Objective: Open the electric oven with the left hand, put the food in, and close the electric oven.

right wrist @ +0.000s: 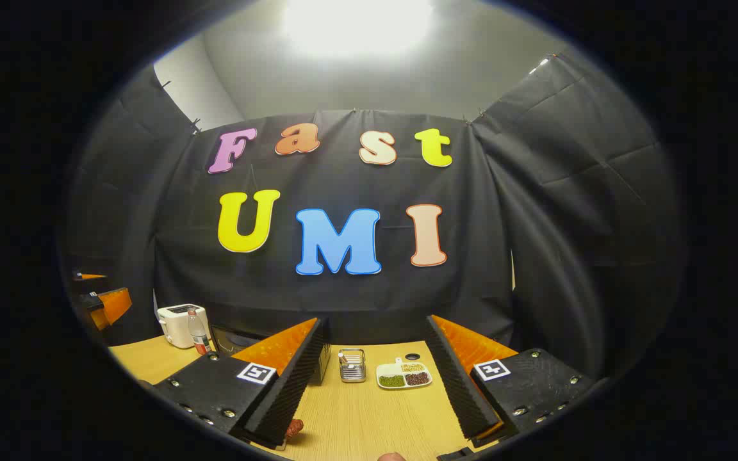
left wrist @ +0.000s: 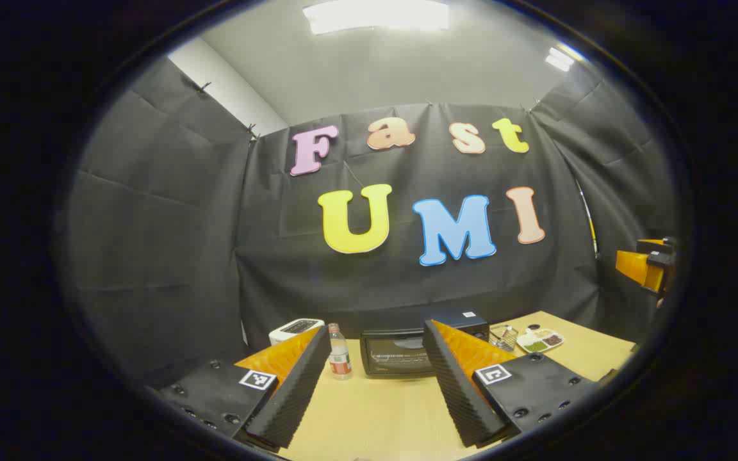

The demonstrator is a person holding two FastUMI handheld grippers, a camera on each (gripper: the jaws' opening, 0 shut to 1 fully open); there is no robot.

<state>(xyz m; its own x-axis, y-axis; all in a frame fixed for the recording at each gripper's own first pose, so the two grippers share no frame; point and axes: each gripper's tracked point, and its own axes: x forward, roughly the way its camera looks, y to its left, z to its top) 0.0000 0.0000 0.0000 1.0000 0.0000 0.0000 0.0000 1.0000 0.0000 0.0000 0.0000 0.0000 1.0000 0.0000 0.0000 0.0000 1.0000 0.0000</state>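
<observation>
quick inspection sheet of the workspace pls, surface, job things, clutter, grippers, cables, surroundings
surface: light wooden table, bare in front of the oven.
job's things: black electric oven, door shut; reddish item, maybe the food, by the right gripper's finger.
clutter: white toaster, bottle, small wire basket, divided dish of grains.
grippers: left gripper open, holding nothing; right gripper open, holding nothing.
cables: nothing seen.
surroundings: black cloth walls, ceiling lights.
</observation>
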